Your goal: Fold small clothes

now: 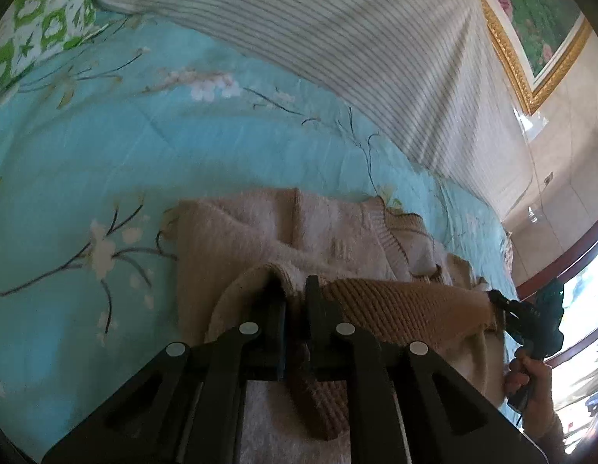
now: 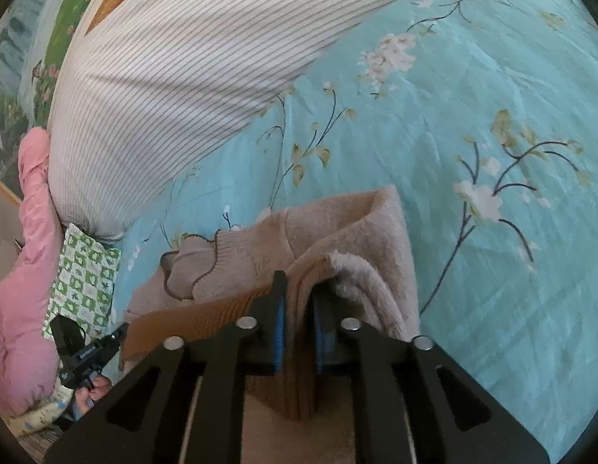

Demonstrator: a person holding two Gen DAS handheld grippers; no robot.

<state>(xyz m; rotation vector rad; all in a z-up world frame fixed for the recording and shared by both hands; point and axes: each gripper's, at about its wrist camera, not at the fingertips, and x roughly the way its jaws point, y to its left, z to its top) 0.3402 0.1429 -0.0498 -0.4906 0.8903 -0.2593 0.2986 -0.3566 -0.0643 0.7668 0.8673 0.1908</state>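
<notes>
- The blue floral bedspread (image 1: 86, 147) serves as the folding surface; a striped pillow (image 1: 337, 50) lies at its far edge.
- The beige sweater (image 1: 260, 228) lies mid-bed, its ribbed hem (image 1: 399, 309) carried over the body, probably to halve it.
- The left gripper (image 1: 295, 290) has its jaws slightly parted with one hem corner between them; whether the pads bite I cannot tell.
- The right gripper (image 2: 299, 290) likewise stands a little apart around the other corner, seemingly letting go.
- No readable writing anywhere.
</notes>
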